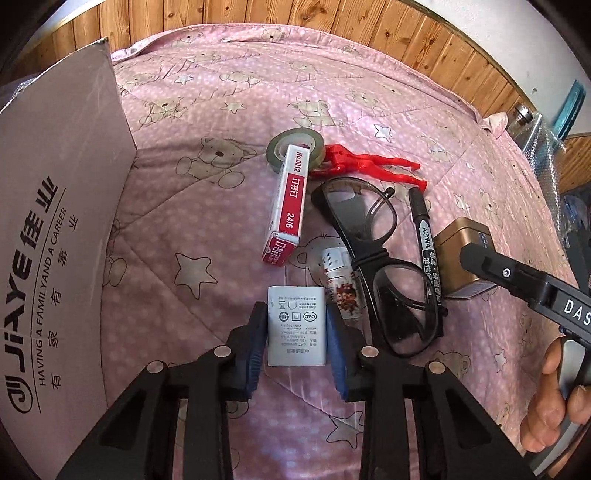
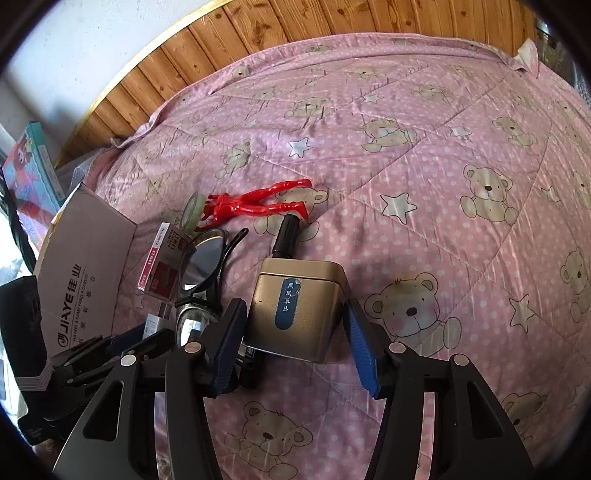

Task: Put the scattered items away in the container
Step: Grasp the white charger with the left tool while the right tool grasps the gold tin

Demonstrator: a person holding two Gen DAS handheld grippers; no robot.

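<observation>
In the left wrist view my left gripper [image 1: 296, 334] is shut on a white charger plug [image 1: 296, 321], its blue pads pressed on both sides. A cardboard box [image 1: 55, 221] stands open-sided at the left. In the right wrist view my right gripper [image 2: 295, 343] is open, its fingers straddling a gold tin [image 2: 295, 302] with a gap on each side. Between them lie black glasses [image 1: 369, 240], a black marker [image 1: 424, 236], a red-and-white staples box [image 1: 290, 206], a tape roll [image 1: 295, 146], a red figure [image 1: 369, 164] and a small white bottle [image 1: 338, 277].
Everything lies on a pink quilt [image 2: 424, 166] with bear prints, backed by a wooden panel [image 2: 295, 22]. The quilt stretches bare to the right and far side. A hand [image 1: 554, 398] holds the right gripper's handle. Books [image 2: 33, 173] stand beyond the box.
</observation>
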